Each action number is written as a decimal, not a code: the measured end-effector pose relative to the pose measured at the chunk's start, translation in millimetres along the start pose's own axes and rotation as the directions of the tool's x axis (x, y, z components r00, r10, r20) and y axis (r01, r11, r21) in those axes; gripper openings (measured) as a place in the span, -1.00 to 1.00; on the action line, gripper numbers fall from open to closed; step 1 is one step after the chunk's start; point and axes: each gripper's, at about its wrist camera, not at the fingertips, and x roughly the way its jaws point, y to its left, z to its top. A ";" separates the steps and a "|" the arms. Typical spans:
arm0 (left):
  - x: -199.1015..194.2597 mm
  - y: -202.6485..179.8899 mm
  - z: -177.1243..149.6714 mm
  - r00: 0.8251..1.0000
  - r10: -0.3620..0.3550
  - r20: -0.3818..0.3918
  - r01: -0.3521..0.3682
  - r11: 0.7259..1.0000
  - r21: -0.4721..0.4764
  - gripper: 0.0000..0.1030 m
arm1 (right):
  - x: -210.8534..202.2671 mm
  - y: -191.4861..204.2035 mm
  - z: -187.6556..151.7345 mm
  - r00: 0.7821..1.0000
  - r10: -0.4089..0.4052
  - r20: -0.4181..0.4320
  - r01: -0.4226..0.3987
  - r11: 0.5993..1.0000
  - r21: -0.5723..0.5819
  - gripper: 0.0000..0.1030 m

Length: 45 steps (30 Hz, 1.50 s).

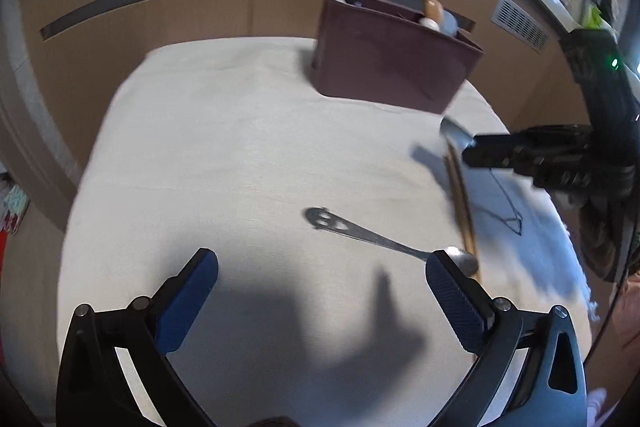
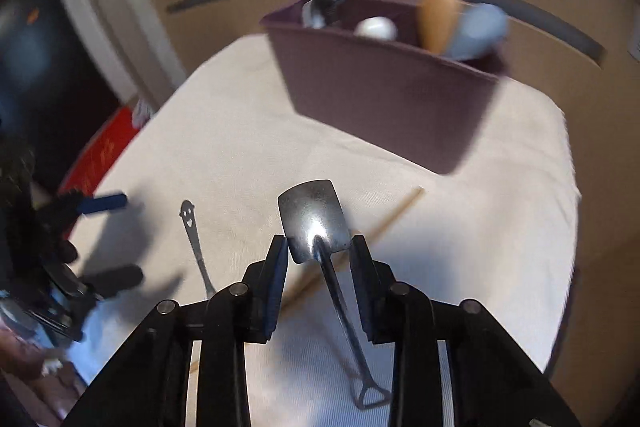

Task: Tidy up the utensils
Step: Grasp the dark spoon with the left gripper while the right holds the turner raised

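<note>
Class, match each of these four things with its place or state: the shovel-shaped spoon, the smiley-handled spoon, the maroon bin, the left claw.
1 shovel-shaped spoon
2 smiley-handled spoon
3 maroon bin
4 left claw

A holds upright utensils
B open, empty
C gripped by right claw
D flat on the cloth

Pairs: 1-C, 2-D, 3-A, 4-B

The right gripper (image 2: 320, 247) clasps a shovel-shaped metal spoon (image 2: 314, 219) by its bowl, handle trailing toward six o'clock. A smiley-handled spoon (image 2: 191, 231) lies at nine o'clock, a wooden chopstick (image 2: 394, 213) at two, the maroon utensil bin (image 2: 384, 87) at twelve on the white cloth (image 2: 480, 207).
</note>
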 end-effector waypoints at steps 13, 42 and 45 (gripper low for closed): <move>17.1 -44.9 20.7 0.996 -0.048 -0.081 0.063 0.979 0.193 1.00 | -40.3 -47.5 -84.8 0.994 -0.036 0.099 0.004 0.953 0.304 -0.46; 59.9 -104.4 16.7 0.979 0.139 -0.152 0.000 0.739 0.674 1.00 | -30.6 -28.1 -120.0 0.999 -0.019 0.040 0.007 0.959 0.282 0.62; 75.8 -104.8 38.7 0.978 0.184 -0.095 -0.080 0.758 0.647 0.99 | -27.9 -20.7 -120.1 0.999 -0.025 0.029 0.017 0.968 0.251 0.78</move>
